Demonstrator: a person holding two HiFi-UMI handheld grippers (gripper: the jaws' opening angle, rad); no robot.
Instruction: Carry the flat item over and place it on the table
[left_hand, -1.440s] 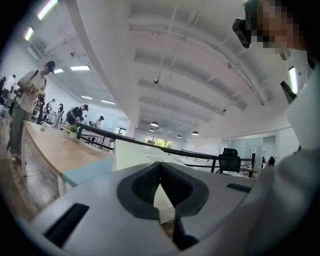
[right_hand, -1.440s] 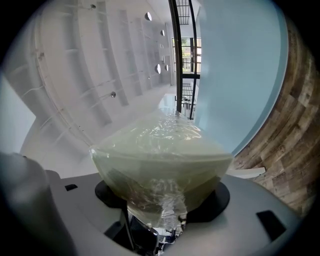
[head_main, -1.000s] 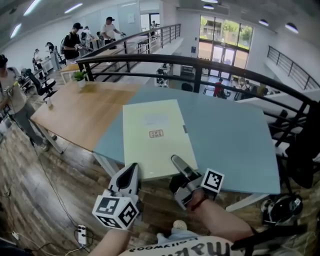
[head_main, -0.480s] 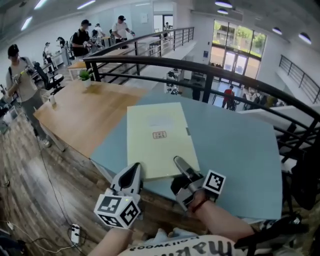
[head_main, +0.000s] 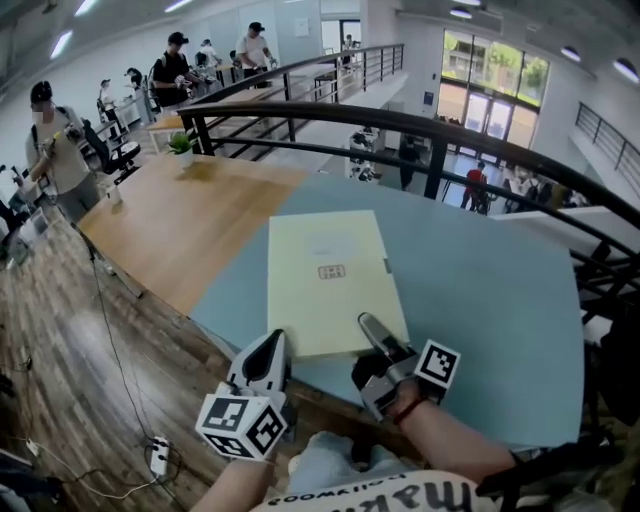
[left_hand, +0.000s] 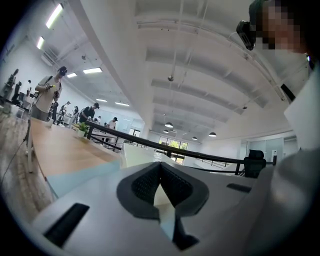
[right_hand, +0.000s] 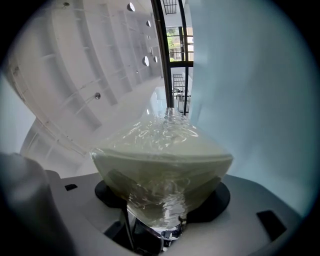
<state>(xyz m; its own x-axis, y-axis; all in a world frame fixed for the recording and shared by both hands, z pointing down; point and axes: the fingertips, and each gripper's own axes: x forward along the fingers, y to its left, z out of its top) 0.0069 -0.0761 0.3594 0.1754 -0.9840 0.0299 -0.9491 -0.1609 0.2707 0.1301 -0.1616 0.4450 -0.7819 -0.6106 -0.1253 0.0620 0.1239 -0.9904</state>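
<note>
The flat item (head_main: 330, 280) is a pale yellow-green sheet pack in clear wrap, held level just over the light blue table (head_main: 480, 300); I cannot tell whether it touches. My left gripper (head_main: 272, 345) is shut on its near left corner, and in the left gripper view that corner (left_hand: 161, 200) is pinched between the dark pads (left_hand: 145, 182). My right gripper (head_main: 372, 328) is shut on the near right edge. The right gripper view shows the wrapped edge (right_hand: 162, 160) filling the jaws, with the blue table (right_hand: 250, 75) beyond.
A wooden table (head_main: 170, 220) adjoins the blue one on the left, with a small potted plant (head_main: 181, 145) at its far end. A black railing (head_main: 430, 125) curves behind both tables. Several people (head_main: 55, 150) stand at the far left. A power strip (head_main: 160, 455) lies on the floor.
Both grippers have carried the flat item forward and slightly down over the blue table. Both grips look unchanged.
</note>
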